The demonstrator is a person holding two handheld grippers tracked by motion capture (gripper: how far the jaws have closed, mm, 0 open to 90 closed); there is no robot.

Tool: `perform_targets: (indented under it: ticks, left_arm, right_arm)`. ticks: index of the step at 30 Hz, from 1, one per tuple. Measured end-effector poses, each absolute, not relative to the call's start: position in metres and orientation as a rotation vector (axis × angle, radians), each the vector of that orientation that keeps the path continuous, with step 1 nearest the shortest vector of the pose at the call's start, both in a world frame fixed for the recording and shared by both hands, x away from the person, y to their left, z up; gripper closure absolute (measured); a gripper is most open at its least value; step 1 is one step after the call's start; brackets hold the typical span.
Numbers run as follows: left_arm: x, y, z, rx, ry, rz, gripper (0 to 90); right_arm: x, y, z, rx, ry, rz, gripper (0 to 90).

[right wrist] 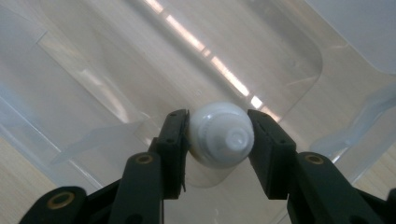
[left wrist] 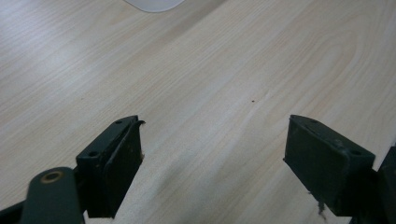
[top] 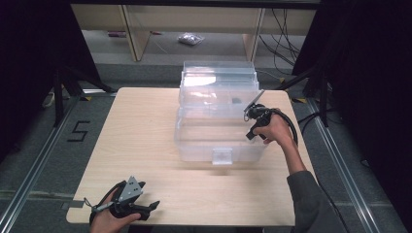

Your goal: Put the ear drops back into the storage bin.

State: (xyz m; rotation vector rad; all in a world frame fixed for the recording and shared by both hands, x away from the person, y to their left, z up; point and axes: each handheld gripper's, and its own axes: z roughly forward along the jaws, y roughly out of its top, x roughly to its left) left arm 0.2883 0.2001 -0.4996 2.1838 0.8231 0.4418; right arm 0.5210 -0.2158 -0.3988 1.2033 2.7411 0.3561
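Matt wood table (top: 145,145), glossy clear plastic box (top: 218,131)

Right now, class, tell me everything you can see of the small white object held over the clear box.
The small white object looks like smooth, glossy plastic: a rounded body ending in a stepped, narrower tip that points toward the camera. The right hand-held gripper is shut on it, one black jaw pressing each side. It hangs above the inside of the open clear plastic box, touching nothing else. What it is cannot be told.

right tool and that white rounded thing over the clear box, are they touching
Touching. In the right gripper view, both jaws of the right tool press against opposite sides of the white rounded object, with no gap, above the clear plastic box.
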Motion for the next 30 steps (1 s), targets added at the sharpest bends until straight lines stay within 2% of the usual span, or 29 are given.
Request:
perform_targets:
  ticks: [30]
  left_arm:
    - [0.289,0.200,-0.500,2.185,0.824,0.446,18.5]
  right_arm:
    - [0.529,-0.208,-0.432,1.267,2.769,0.300,60.2]
